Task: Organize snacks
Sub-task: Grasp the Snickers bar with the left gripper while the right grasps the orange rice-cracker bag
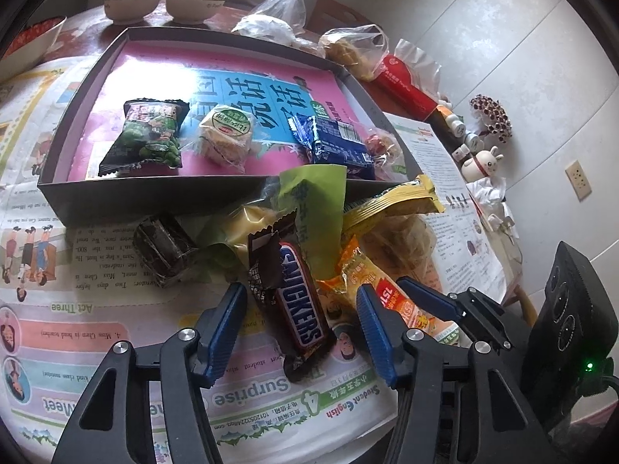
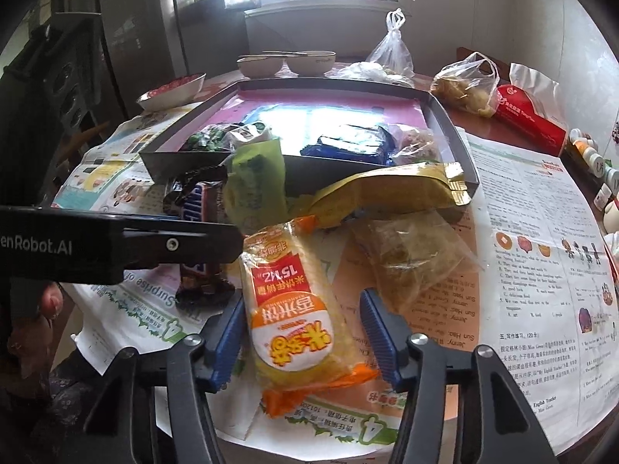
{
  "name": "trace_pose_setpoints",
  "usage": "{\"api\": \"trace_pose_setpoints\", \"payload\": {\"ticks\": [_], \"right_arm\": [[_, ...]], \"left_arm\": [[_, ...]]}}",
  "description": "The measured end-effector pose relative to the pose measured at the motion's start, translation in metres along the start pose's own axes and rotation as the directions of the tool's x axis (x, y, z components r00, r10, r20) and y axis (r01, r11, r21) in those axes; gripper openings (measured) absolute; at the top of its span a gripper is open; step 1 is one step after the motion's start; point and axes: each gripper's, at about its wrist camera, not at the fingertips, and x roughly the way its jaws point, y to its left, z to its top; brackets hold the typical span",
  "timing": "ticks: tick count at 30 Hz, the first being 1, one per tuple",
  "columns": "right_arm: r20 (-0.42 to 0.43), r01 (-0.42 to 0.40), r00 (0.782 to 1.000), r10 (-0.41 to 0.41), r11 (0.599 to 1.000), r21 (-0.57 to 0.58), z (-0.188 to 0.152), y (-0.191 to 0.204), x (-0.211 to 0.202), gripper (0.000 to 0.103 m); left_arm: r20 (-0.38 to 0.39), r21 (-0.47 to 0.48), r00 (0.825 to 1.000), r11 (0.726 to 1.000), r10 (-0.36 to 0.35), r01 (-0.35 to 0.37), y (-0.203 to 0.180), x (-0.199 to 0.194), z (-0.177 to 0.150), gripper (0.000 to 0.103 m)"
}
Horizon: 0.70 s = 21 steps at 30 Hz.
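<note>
A Snickers bar (image 1: pixel 298 301) lies on the newspaper between the blue pads of my left gripper (image 1: pixel 300 290), with a gap on each side, so the gripper is open. My right gripper (image 2: pixel 301 297) straddles an orange rice-cracker pack (image 2: pixel 294 309); the right pad stands clear of it, so this gripper is open too. Behind them is a pile with a green pack (image 1: pixel 313 201), a yellow pack (image 1: pixel 394 201) and a dark wrapped cube (image 1: pixel 162 247). The grey tray (image 1: pixel 116 197) holds a green pea pack (image 1: pixel 147 135), a round pastry (image 1: pixel 226 135) and a blue pack (image 1: pixel 332 143).
Two bowls (image 1: pixel 162 4) with chopsticks stand behind the tray. Plastic bags (image 1: pixel 286 11), a red tissue box (image 1: pixel 406 89) and small figurines (image 1: pixel 483 158) crowd the back right. Newspaper (image 1: pixel 77 332) covers the table. A hand (image 2: pixel 50 301) holds the left gripper.
</note>
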Motion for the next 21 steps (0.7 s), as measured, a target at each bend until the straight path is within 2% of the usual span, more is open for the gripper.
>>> {"api": "trace_pose_setpoints", "payload": {"ticks": [4, 10, 13, 15, 18, 21], "right_arm": [[0.006, 0.009, 1.0, -0.009, 1.0, -0.015, 0.001, 0.002, 0.001, 0.055], [0.014, 0.025, 1.0, -0.025, 0.998, -0.054, 0.004, 0.01, 0.005, 0.055], [0.028, 0.024, 0.999, -0.022, 0.997, -0.074, 0.006, 0.011, 0.007, 0.049], [0.034, 0.021, 0.999, -0.018, 0.996, -0.082, 0.006, 0.012, 0.007, 0.043], [0.037, 0.016, 0.999, -0.013, 0.996, -0.085, 0.007, 0.011, 0.006, 0.038], [0.047, 0.001, 0.999, 0.003, 0.996, -0.084, 0.007, 0.011, 0.003, 0.037]], "left_arm": [[0.0, -0.003, 1.0, 1.0, 0.017, -0.017, 0.002, 0.001, 0.001, 0.046], [-0.005, -0.008, 1.0, 1.0, 0.028, -0.028, 0.001, 0.001, 0.002, 0.045], [0.003, 0.008, 0.999, 0.999, 0.046, -0.046, -0.001, 0.003, 0.002, 0.045], [0.008, 0.01, 0.998, 0.998, 0.059, -0.059, 0.001, 0.003, 0.003, 0.036], [0.008, 0.003, 0.999, 0.999, 0.047, -0.047, 0.004, 0.002, 0.002, 0.033], [0.005, 0.002, 0.999, 0.999, 0.039, -0.039, 0.005, 0.0, 0.0, 0.032]]}}
